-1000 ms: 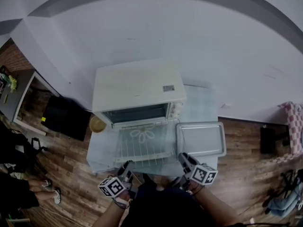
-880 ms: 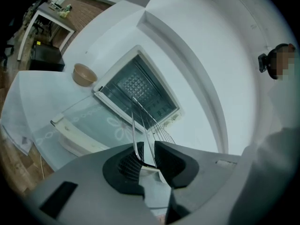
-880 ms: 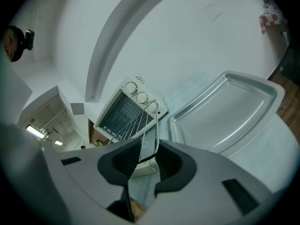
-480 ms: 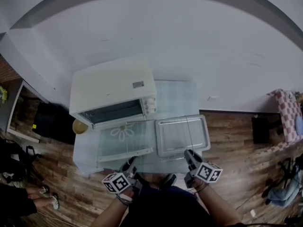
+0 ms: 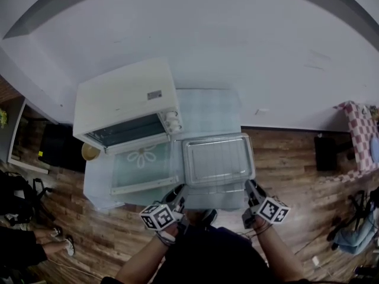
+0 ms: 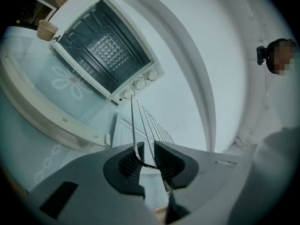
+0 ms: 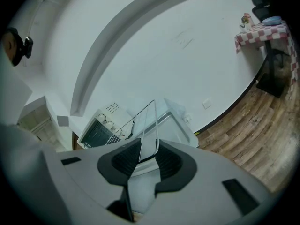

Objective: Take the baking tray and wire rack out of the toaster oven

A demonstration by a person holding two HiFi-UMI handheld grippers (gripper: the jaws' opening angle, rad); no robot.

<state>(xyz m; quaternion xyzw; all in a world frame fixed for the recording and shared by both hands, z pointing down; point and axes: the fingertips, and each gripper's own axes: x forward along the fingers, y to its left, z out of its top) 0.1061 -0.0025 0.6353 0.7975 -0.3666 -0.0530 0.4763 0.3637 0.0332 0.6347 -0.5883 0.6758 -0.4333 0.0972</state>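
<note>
Cream toaster oven (flower-print door), silver wire rack, pale-blue table

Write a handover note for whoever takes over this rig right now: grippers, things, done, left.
Left gripper: shut on the wire rack's near edge.
Right gripper: shut on that edge too.
Baking tray lies on the table, right of the toaster oven; the rack is held over it.
Done: both are out of the oven.
Left: set the rack down, let go.
</note>
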